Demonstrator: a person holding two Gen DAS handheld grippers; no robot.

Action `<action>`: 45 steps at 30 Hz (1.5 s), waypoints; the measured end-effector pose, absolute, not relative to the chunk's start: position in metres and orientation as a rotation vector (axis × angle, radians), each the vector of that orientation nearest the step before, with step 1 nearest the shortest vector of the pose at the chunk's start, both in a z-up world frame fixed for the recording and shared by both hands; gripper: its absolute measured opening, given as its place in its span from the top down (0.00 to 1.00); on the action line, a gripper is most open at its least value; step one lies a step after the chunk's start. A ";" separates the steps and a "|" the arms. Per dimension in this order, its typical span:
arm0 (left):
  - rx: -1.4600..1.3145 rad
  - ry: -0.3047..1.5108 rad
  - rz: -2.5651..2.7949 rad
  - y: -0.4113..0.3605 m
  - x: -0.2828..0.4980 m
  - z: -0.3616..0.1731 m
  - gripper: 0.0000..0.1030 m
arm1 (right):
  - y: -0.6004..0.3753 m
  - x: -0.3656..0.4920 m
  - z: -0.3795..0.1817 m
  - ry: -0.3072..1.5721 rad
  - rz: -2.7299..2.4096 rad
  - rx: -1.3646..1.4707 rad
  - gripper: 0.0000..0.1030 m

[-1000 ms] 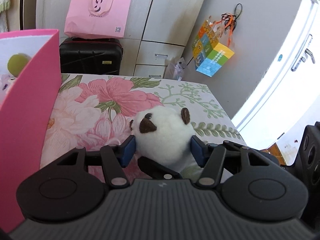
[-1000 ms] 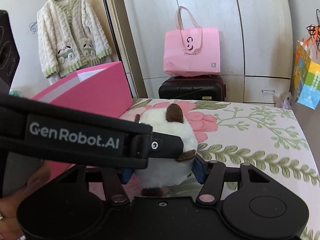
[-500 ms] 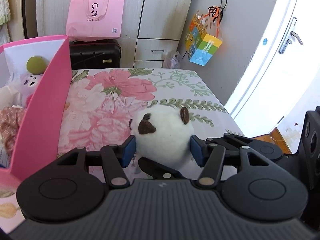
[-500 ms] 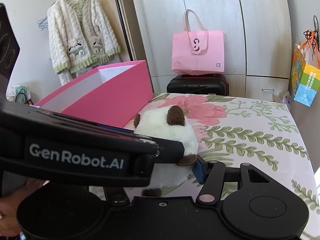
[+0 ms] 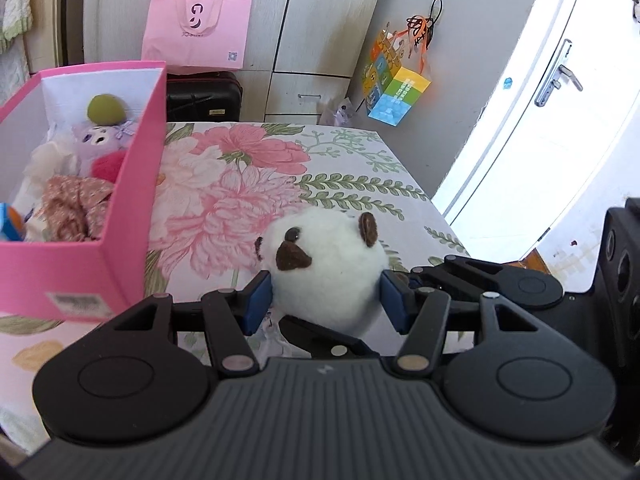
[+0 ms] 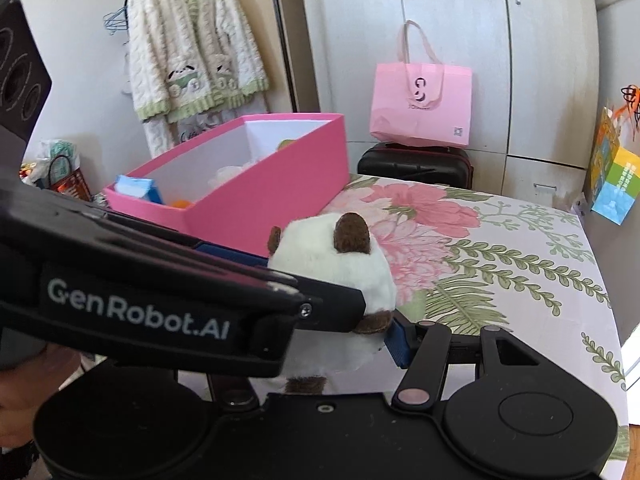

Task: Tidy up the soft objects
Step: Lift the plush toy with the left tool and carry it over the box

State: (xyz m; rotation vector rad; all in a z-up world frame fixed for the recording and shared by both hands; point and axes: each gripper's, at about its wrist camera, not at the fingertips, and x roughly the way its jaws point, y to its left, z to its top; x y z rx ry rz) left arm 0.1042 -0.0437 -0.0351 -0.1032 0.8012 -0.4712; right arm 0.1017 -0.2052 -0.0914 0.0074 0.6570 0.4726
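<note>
A white plush toy (image 5: 328, 272) with brown ears and nose is held above the floral bedspread (image 5: 240, 184). My left gripper (image 5: 326, 300) is shut on it, blue pads pressing both sides. In the right wrist view the same plush toy (image 6: 336, 264) also sits between my right gripper's (image 6: 320, 340) pads; the left gripper's body hides the right gripper's left finger. An open pink box (image 5: 132, 184) stands on the bed to the left, holding several soft toys, among them a purple one (image 5: 102, 138) and a green ball (image 5: 105, 108).
A pink tote bag (image 5: 196, 36) rests on a black suitcase (image 5: 204, 96) by the wardrobe behind the bed. A colourful paper bag (image 5: 396, 88) hangs on the wall at right. A knitted cardigan (image 6: 192, 56) hangs at left. The bed's right edge drops beside a white door (image 5: 540, 128).
Both grippers have lifted the plush toy up and back from the bedspread. The pink box's inside and its toys have come into view at left.
</note>
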 end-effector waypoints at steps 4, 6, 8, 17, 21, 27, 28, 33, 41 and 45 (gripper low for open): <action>-0.093 0.798 -0.448 -0.033 0.088 -0.020 0.45 | -0.197 0.092 -0.077 0.681 0.513 0.021 0.39; -0.101 0.786 -0.442 -0.025 0.078 -0.013 0.45 | -0.194 0.088 -0.070 0.678 0.536 0.030 0.39; -0.106 0.771 -0.434 -0.018 0.070 -0.007 0.45 | -0.189 0.082 -0.062 0.673 0.551 0.021 0.39; -0.119 0.677 -0.400 0.014 0.044 0.025 0.45 | -0.160 0.064 -0.026 0.602 0.641 -0.053 0.39; -0.116 0.622 -0.380 0.028 0.043 0.041 0.45 | -0.152 0.068 -0.010 0.562 0.667 -0.040 0.39; -0.111 0.564 -0.350 0.048 0.056 0.060 0.45 | -0.136 0.086 0.010 0.518 0.691 -0.022 0.38; -0.109 0.554 -0.346 0.051 0.059 0.063 0.45 | -0.134 0.089 0.013 0.512 0.695 -0.021 0.38; -0.107 0.506 -0.320 0.068 0.082 0.073 0.45 | -0.117 0.116 0.022 0.480 0.716 -0.003 0.38; -0.138 0.513 -0.258 0.094 0.141 0.065 0.45 | -0.095 0.183 0.015 0.512 0.788 0.079 0.38; -0.174 0.575 -0.226 0.110 0.174 0.045 0.45 | -0.079 0.217 -0.003 0.579 0.810 0.093 0.38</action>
